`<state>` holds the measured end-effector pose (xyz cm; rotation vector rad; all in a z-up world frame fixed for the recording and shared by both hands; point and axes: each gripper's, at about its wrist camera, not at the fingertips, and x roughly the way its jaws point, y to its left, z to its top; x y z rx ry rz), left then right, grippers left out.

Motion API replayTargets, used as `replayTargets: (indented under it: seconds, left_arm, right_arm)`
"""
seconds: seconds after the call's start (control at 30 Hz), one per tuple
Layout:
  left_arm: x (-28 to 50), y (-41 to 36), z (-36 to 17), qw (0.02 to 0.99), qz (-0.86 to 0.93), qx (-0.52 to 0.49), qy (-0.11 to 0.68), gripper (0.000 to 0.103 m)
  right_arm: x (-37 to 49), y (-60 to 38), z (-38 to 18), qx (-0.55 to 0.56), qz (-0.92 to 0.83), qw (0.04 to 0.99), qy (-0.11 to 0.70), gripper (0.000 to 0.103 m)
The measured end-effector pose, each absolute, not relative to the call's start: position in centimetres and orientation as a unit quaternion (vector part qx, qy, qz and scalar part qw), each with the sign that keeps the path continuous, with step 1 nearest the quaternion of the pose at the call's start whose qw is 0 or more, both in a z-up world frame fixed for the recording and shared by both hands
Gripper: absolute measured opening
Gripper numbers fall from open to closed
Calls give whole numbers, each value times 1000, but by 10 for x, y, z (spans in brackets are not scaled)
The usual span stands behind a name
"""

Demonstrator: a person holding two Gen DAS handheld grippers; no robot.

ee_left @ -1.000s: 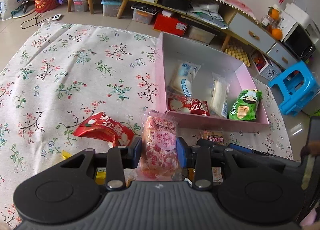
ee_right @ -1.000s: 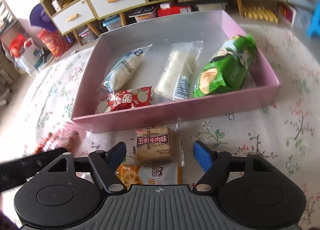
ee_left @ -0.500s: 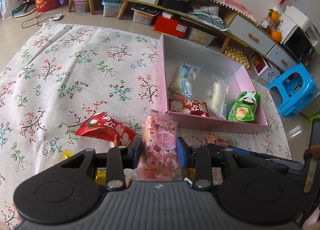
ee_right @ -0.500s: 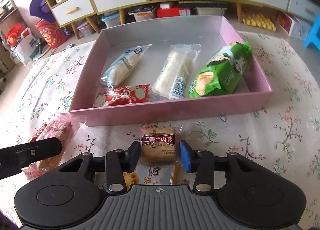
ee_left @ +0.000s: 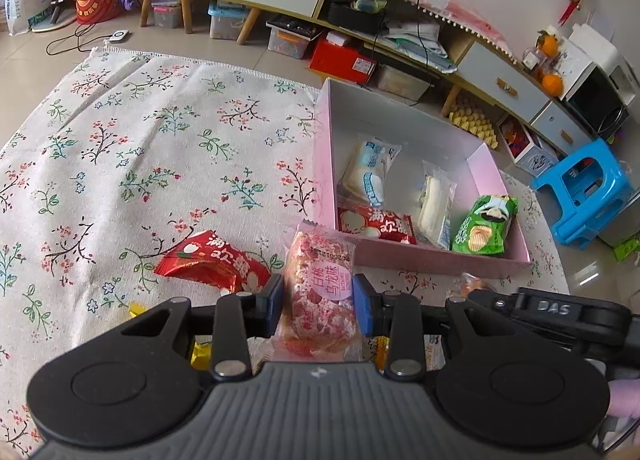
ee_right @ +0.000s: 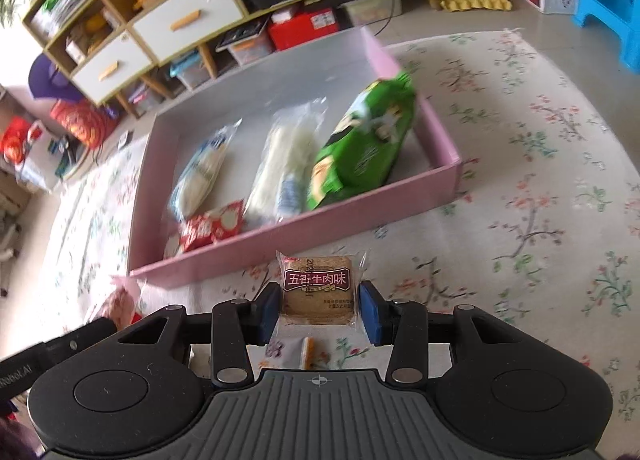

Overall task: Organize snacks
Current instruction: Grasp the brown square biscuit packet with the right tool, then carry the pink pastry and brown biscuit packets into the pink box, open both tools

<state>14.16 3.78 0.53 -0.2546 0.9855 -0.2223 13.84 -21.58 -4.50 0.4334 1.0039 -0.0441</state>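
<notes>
The left tongs (ee_left: 319, 310) were clenched on a pink snack pack (ee_left: 323, 292), its clear wrapper pinched at both sides between the blue pads and its far end pointing toward the pink box (ee_left: 432, 258). The pack hung just short of the box's near wall, over the floral cloth (ee_left: 160, 148). A red packet (ee_left: 212, 260) lay on the cloth just left of those tongs, near the left pad, and bits of yellow wrapper (ee_left: 200, 354) showed beneath the tool's body.

The right tongs (ee_right: 319, 310) gripped a brown biscuit pack (ee_right: 318, 290), having just closed on it; both pads pressed the pack's sides, and it sat clear of the cloth, just short of the box's near wall (ee_right: 304, 236). Below it, an orange-and-white packet (ee_right: 306, 352) lay on the cloth between the tool's arms.

Inside the box, four snacks lay side by side toward the near wall: a blue-and-white pack (ee_left: 370, 176), a red packet (ee_left: 376, 224) at the near left corner, a clear-wrapped white bar (ee_left: 434, 204) and a green crisp bag (ee_left: 484, 226) against the right wall. The far part of the box floor was bare grey. In the right view the box contents were blurred. The right tool's black arm (ee_left: 552, 310) reached into the left view at lower right.
</notes>
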Motion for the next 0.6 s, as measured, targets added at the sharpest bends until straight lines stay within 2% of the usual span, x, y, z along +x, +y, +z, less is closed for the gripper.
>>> replayTargets:
  seconds: [0.6]
  left_arm:
    - [154,13,14,874,-142,-194,421,33]
  right_arm:
    - [142,-257,-21,306,-10,858,412,41]
